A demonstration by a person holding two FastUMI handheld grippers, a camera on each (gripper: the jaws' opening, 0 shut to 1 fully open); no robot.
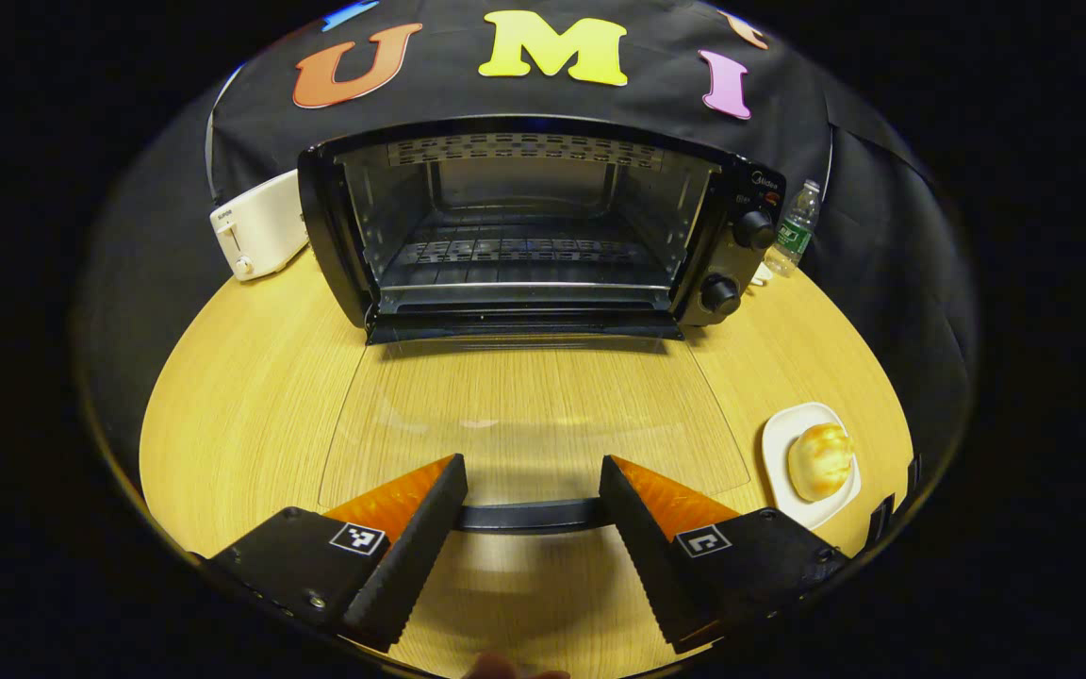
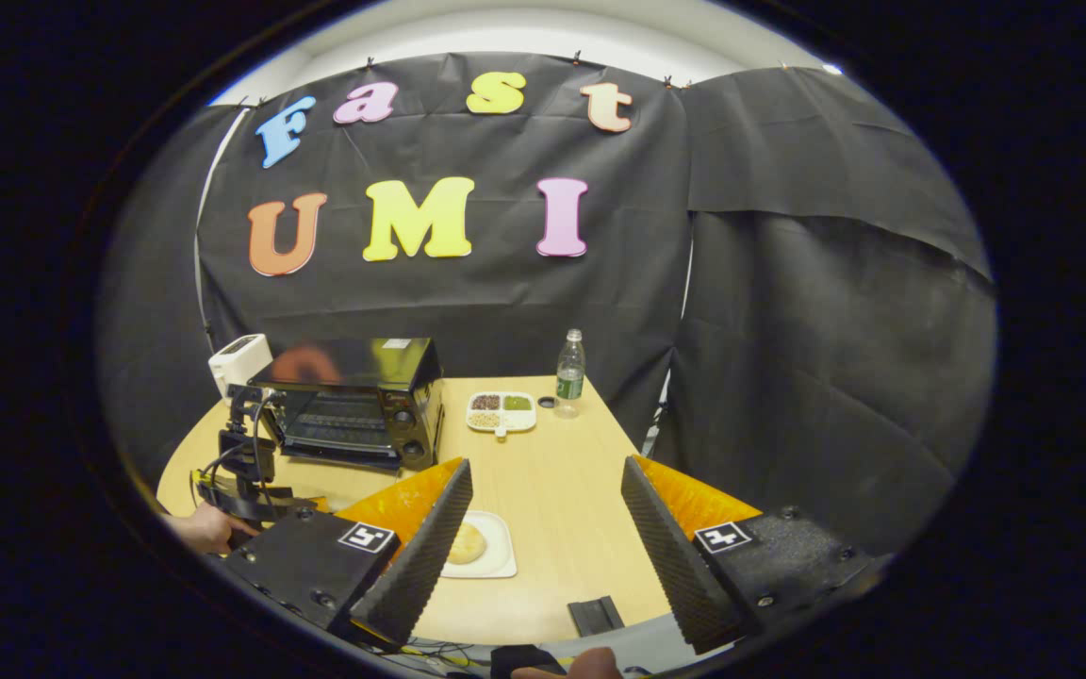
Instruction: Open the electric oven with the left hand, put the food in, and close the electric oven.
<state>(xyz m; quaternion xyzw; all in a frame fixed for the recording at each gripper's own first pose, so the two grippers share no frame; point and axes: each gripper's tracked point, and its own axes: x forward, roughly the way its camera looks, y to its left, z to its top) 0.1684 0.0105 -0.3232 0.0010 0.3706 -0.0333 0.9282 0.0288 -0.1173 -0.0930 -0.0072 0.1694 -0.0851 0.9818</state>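
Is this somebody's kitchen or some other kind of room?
Probably a mock kitchen set up in a booth: an electric oven, a toaster and a bun on a plate sit on a wooden table ringed by black cloth.

I work at a round wooden table (image 2: 562, 490) with a pale, fine-grained top, lit from above so that the middle of it glows while the rim falls off into shadow. Black cloth (image 2: 788, 311) hangs behind and to my right as the booth's wall, creased and clipped along its upper edge, in two overlapping sheets. Above the cloth a strip of white wall or ceiling (image 2: 543, 24) shows, brightly lit. Beyond the table's edge, everything around me is dark.
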